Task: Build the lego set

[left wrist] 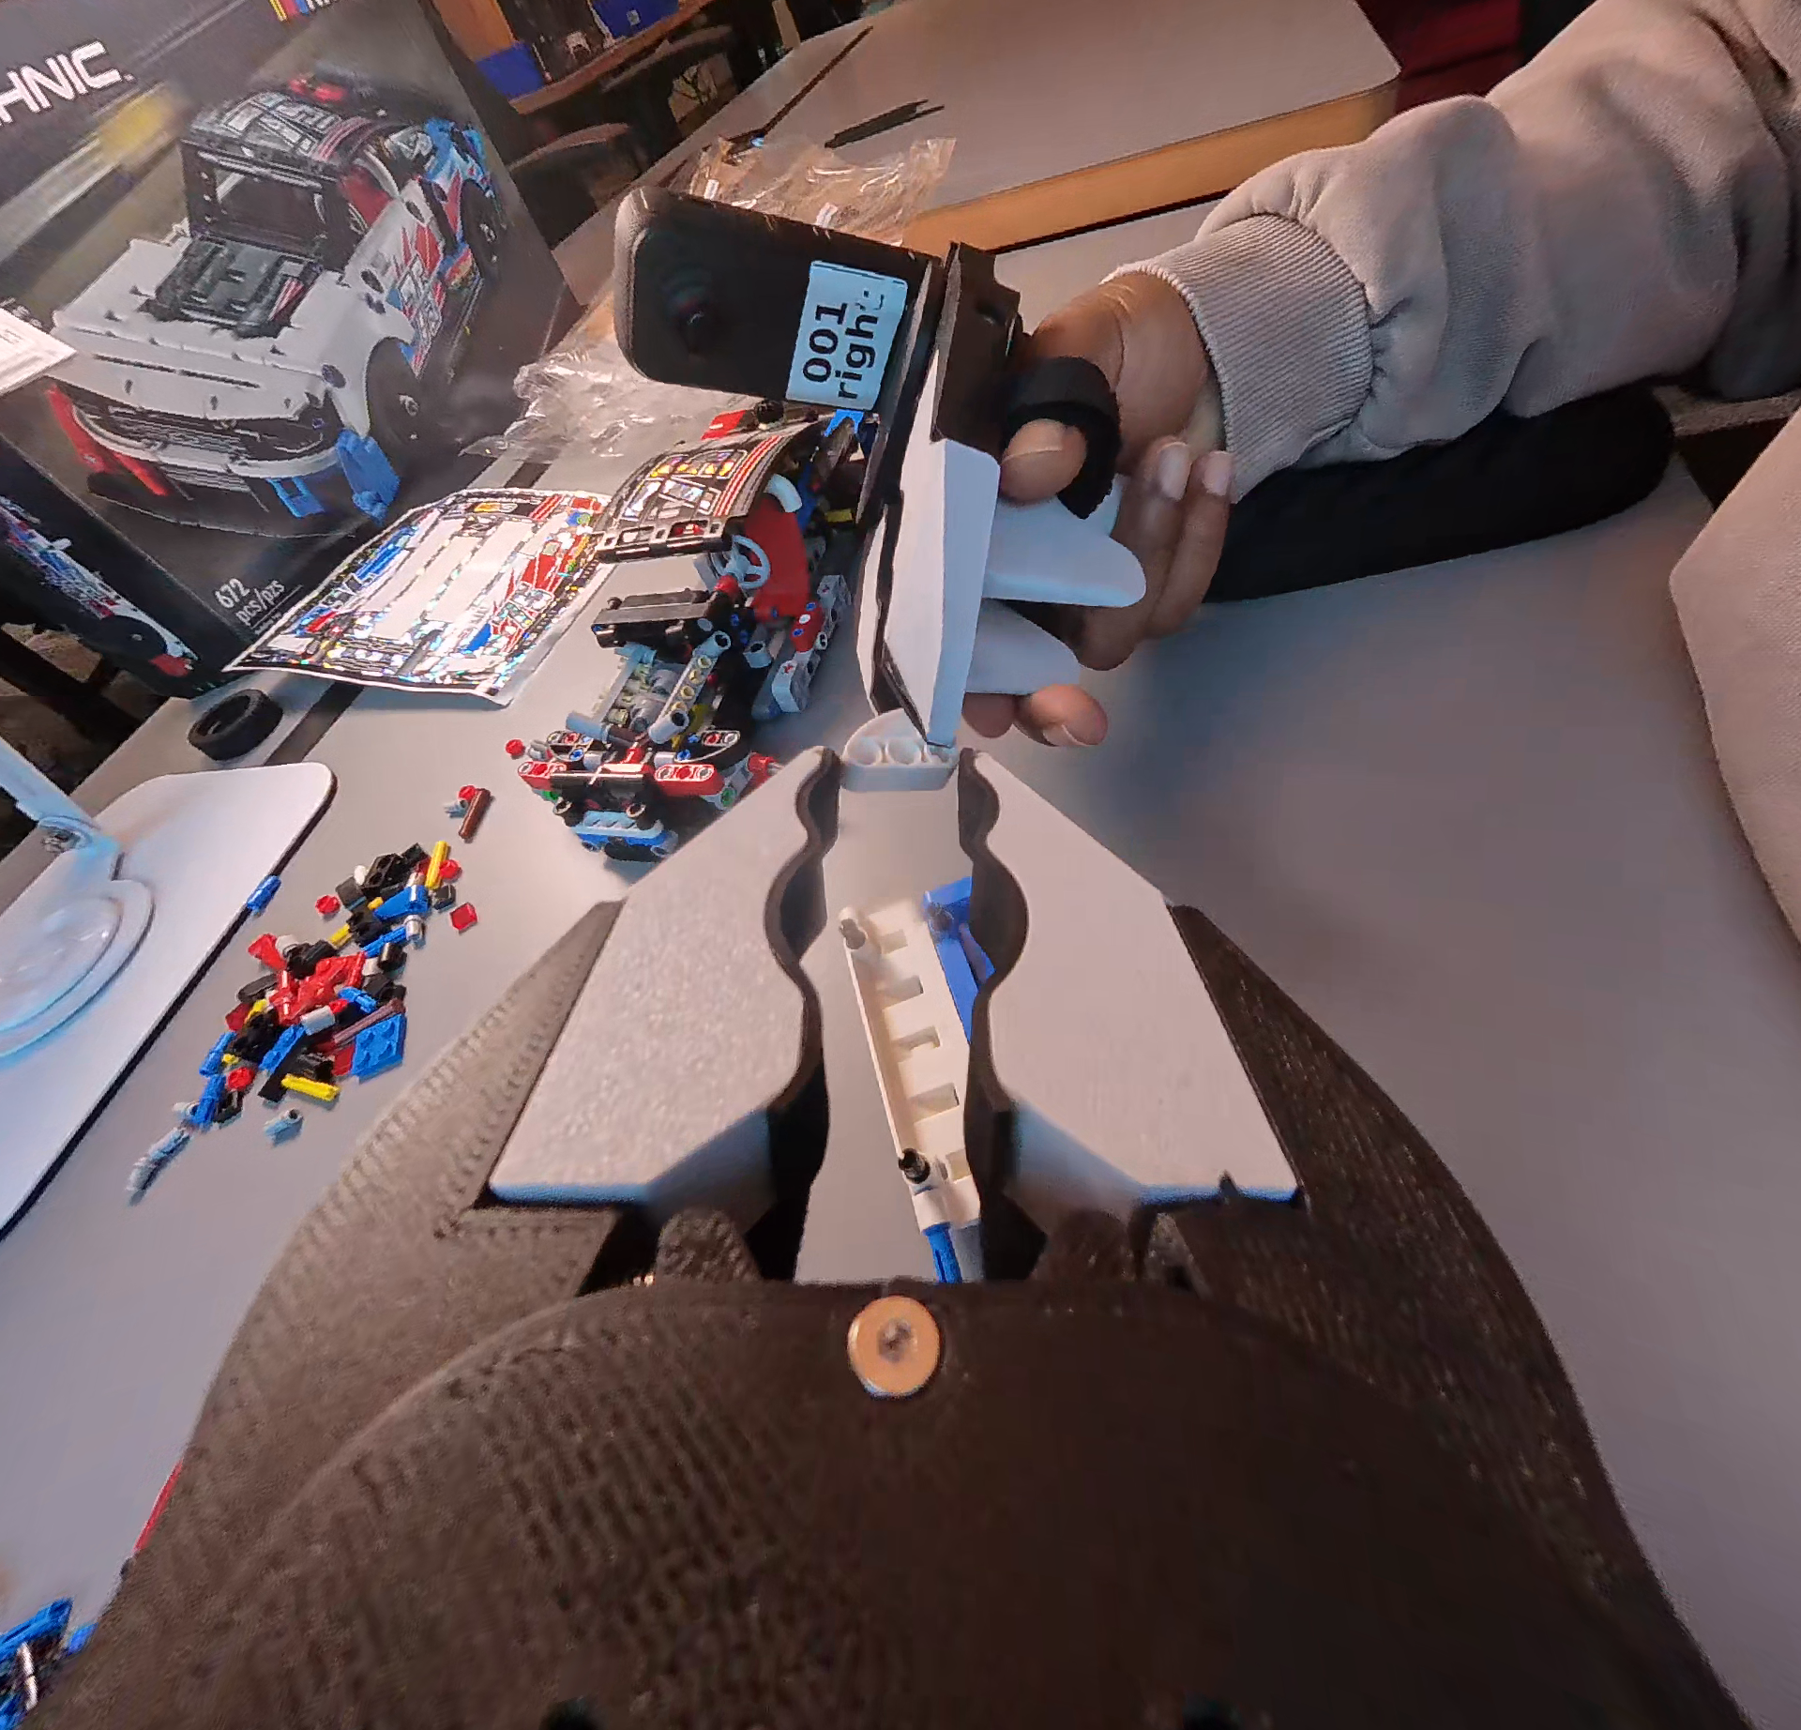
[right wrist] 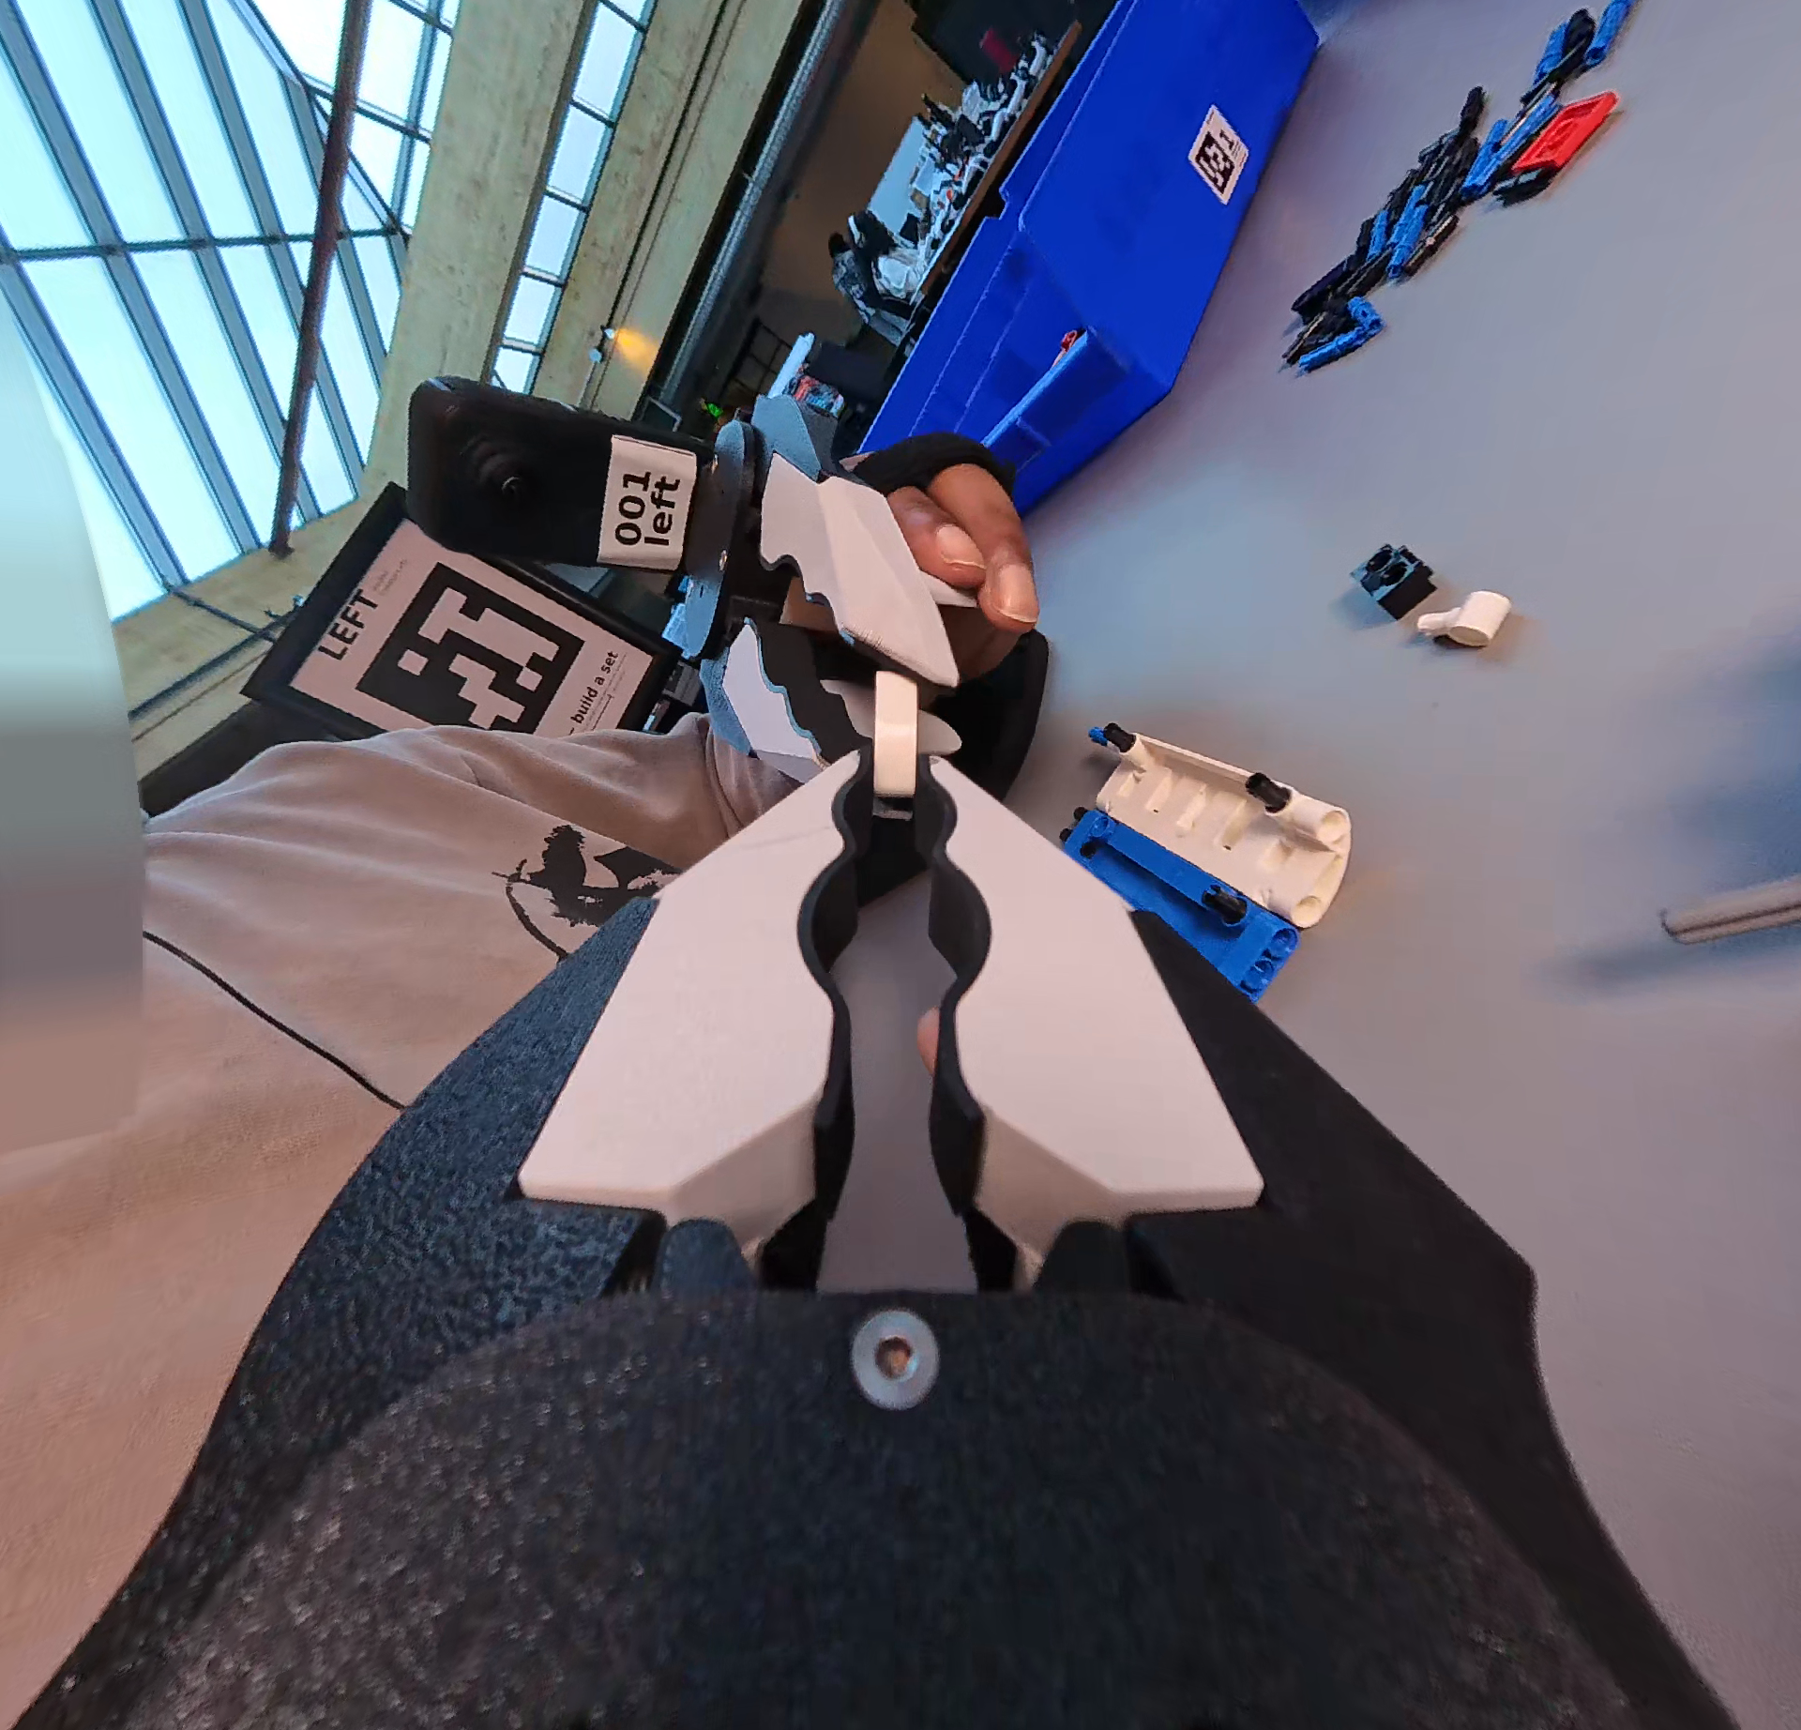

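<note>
A small white Lego piece sits between the tips of my left gripper, which is closed against its two sides. My right gripper comes down from above and pinches the same piece at its right end. In the right wrist view the piece shows edge-on, clamped in my right gripper, with my left gripper straddling it from the far side. A white and blue sub-assembly lies on the table below my left fingers; it also shows in the right wrist view. The partly built car stands behind.
A pile of loose pieces, a sticker sheet, a tyre and the set's box lie to the left. Blue bins, more blue and black pieces and two small loose pieces are on the far side. Both grippers' tips are close together, under 4 cm apart. Both grippers' tips are roughly 15 centimeters from the partly built car.
</note>
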Demonstrator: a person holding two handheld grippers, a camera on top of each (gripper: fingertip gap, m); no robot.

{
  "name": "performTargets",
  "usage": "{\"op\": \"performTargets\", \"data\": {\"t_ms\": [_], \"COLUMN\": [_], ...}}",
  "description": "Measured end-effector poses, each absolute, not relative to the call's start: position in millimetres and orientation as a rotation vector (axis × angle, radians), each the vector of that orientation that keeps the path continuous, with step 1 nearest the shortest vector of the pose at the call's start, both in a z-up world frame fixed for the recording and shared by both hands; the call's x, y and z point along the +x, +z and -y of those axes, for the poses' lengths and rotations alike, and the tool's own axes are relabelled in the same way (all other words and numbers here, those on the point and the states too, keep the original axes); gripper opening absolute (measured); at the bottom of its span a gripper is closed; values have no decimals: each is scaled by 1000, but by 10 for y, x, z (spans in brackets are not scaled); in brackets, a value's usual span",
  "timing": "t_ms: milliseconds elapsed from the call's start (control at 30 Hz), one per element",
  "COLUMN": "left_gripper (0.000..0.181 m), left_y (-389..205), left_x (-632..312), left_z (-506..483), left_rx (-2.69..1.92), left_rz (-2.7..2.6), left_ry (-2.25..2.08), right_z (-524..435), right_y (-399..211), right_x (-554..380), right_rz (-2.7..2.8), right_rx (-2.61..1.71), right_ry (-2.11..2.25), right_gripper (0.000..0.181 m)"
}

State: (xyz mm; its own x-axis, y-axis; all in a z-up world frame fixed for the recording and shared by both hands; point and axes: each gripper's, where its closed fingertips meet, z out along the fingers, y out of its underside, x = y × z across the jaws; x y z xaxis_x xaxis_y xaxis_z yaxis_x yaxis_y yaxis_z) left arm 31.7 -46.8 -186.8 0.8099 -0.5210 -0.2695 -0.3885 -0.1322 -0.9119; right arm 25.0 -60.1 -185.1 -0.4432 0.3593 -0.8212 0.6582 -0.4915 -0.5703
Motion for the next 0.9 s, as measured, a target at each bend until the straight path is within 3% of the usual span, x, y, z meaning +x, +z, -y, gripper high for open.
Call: {"op": "performTargets", "data": {"t_ms": [567, 800, 900], "left_gripper": [21, 1, 1], "left_y": [-1777, -1844, -1839], "left_x": [203, 237, 209], "left_z": [351, 434, 429], "left_rx": [-1723, -1737, -1736], "left_rz": [-578, -652, -642], "left_ry": [-54, -99, -82], "right_z": [448, 352, 323], "right_y": [-1759, -1720, -1701], "right_x": [177, 193, 197], "right_rz": [-1400, -1401, -1388], "right_rx": [1598, 1609, 1605], "right_ry": [-2161, -2187, -2198], "right_gripper": [5, 5, 5]}}
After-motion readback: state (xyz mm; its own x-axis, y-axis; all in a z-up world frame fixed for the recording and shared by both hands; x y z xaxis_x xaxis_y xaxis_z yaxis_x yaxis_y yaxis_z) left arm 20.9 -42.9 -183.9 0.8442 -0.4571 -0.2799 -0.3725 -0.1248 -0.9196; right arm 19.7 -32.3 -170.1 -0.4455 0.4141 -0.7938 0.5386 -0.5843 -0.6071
